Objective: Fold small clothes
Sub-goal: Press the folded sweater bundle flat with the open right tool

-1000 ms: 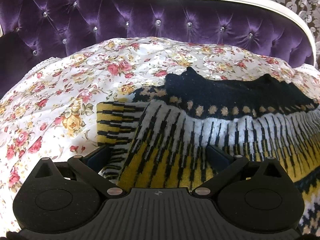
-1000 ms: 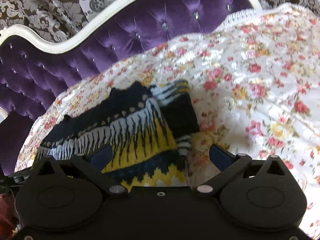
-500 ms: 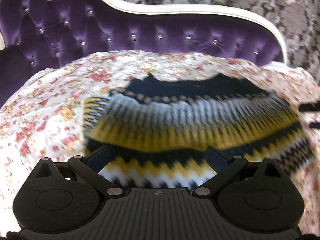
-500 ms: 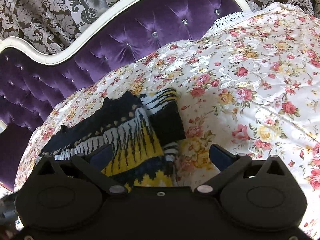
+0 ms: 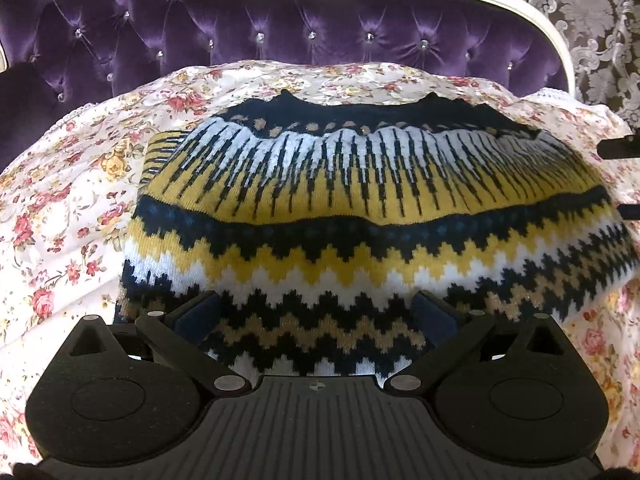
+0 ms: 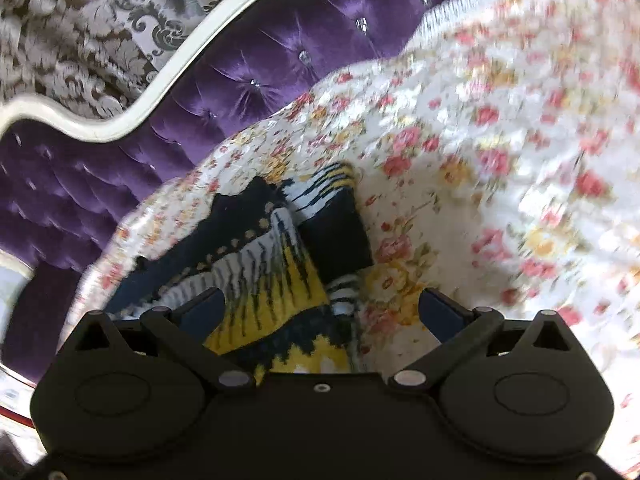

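Note:
A knitted sweater (image 5: 360, 208) in navy, white and mustard zigzag bands lies flat on the floral bedspread (image 5: 68, 200), with its sleeves tucked under its sides. My left gripper (image 5: 316, 314) stands open over the sweater's near hem, fingers wide apart with nothing between them. In the right wrist view the same sweater (image 6: 264, 280) shows its right edge and a folded navy sleeve. My right gripper (image 6: 320, 308) is open above that right edge, with cloth and bedspread showing between its fingers. The right gripper's dark fingertips (image 5: 620, 146) poke in at the far right of the left wrist view.
A purple tufted headboard (image 5: 280, 36) with a white frame (image 6: 120, 120) rises behind the bed. Patterned grey damask curtain (image 6: 80, 40) hangs beyond it. Floral bedspread (image 6: 500, 160) spreads out to the right of the sweater. The right wrist view is blurred by motion.
The left gripper has pulled back toward the sweater's hem, so the whole sweater now shows. The right gripper has swung and dropped closer to the sweater's right edge. Both stayed open.

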Available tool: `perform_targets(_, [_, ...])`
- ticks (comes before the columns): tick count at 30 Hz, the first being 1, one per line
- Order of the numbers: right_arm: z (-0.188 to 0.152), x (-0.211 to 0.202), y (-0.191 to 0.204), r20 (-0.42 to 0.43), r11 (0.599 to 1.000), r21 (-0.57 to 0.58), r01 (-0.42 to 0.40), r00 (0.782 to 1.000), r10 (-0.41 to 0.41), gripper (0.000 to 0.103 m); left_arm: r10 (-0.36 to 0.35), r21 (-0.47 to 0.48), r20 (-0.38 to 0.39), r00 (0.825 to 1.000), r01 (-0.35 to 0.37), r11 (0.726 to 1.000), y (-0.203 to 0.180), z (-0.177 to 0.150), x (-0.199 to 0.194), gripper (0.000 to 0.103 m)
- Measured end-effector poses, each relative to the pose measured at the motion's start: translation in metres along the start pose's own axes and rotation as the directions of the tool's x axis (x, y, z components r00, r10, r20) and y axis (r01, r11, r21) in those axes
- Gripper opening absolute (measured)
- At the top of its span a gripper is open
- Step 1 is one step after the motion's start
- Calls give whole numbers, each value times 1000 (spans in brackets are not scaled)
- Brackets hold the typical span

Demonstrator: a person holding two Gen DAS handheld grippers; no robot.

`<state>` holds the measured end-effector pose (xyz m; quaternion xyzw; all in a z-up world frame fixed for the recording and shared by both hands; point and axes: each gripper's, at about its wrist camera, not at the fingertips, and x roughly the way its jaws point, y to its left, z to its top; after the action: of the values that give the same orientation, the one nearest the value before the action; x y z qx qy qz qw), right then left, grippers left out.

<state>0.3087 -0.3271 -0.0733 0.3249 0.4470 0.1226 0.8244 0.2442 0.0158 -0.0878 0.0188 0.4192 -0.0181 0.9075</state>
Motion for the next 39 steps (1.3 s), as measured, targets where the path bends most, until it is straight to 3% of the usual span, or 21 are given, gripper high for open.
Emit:
perform_targets(3, [2, 7, -16, -15, 993, 98, -59, 998, 61, 103, -7, -2, -1, 1000, 7, 1000, 0, -1, -1, 103])
perform_targets(9, [4, 9, -29, 3, 969, 185, -161, 987, 163, 103, -9, -4, -1, 1000, 9, 1000, -1, -3, -3, 103])
perform_targets(14, [3, 22, -30, -28, 930, 233, -283, 954, 298, 103, -9, -6, 3, 1000, 9, 1000, -1, -2, -2, 103])
perform_targets(22, [5, 43, -5, -61, 946, 47, -322, 944, 324, 103, -12, -11, 0, 1000, 12, 1000, 0, -2, -2, 103])
perform_targets(28, [0, 41, 0, -11, 952, 32, -306, 952, 306, 103, -19, -10, -27, 999, 19, 1000, 0, 3, -1, 103])
perform_targets(32, [2, 42, -1, -19, 951, 43, -305, 952, 306, 103, -66, -66, -91, 994, 60, 996, 7, 21, -4, 100])
perform_targets(35, [3, 43, 0, -27, 952, 47, -302, 952, 303, 103, -114, -120, -60, 992, 106, 987, 6, 44, -10, 100])
perform_targets(39, [3, 44, 0, -31, 953, 47, -299, 953, 301, 103, -71, -85, -14, 997, 70, 994, -15, 79, -6, 100])
